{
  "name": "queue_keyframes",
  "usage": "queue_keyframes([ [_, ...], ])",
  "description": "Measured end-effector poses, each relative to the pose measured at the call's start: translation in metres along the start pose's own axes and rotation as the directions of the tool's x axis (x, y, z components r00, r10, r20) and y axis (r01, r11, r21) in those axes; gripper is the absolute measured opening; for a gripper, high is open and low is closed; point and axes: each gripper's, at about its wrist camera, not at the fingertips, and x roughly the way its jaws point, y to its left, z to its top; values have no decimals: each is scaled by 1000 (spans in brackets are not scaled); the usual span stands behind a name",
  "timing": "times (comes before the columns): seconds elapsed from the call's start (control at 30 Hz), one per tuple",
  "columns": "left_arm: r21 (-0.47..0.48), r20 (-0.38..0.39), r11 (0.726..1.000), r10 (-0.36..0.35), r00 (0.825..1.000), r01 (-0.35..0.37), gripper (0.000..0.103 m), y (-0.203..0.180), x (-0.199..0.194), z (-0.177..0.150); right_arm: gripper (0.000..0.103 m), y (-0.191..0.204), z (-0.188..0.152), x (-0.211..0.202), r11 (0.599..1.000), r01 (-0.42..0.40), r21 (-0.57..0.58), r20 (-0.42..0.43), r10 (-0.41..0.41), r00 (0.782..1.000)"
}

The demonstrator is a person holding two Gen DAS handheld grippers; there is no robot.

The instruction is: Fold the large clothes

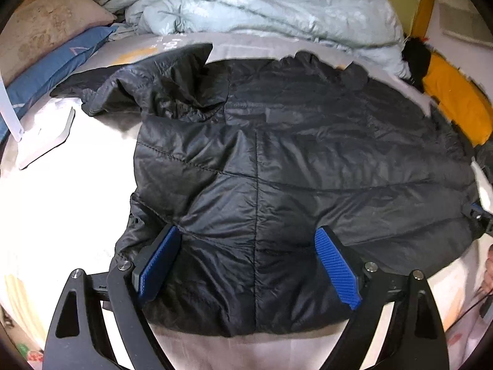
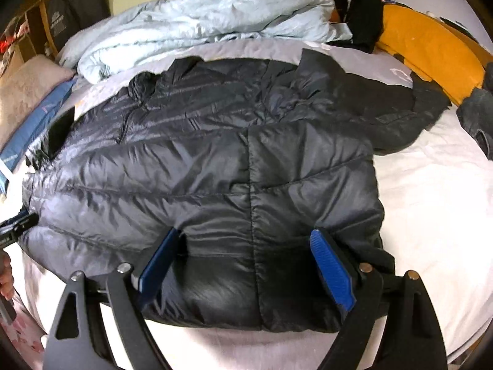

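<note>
A black quilted puffer jacket lies spread flat on the bed, hem toward me. One sleeve bunches out to the left and the other sleeve stretches to the right. My left gripper hangs over the hem's left part with its blue pads wide apart, jacket fabric lying between them. My right gripper is over the hem's right part, also open, with its blue pads spread over the fabric. Neither pair of pads pinches the cloth.
A crumpled light blue duvet is heaped behind the jacket. Pink and blue pillows lie at the left, an orange cushion and a dark garment at the right. A white flat object rests on the sheet.
</note>
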Motion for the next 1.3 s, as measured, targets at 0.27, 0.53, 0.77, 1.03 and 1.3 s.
queue_keyframes([
  [0.27,42,145,999,-26,989,20,89,-4,-30,5,86,-3,3,-19,999,-41,17,60,40,997],
  [0.53,78,321,995,-77,944,55,89,-22,-97,28,86,-6,18,-76,997,-82,-9,238,81,968],
  [0.77,107,451,993,-89,888,45,90,-48,-134,82,86,-39,82,-128,993,-70,93,390,29,920],
  [1.03,83,424,996,-56,904,23,90,-27,-90,100,86,-88,133,-122,990,-11,141,475,-58,878],
  [1.3,41,279,998,25,960,-38,90,1,-16,86,78,-164,144,-42,964,88,250,307,-165,937],
])
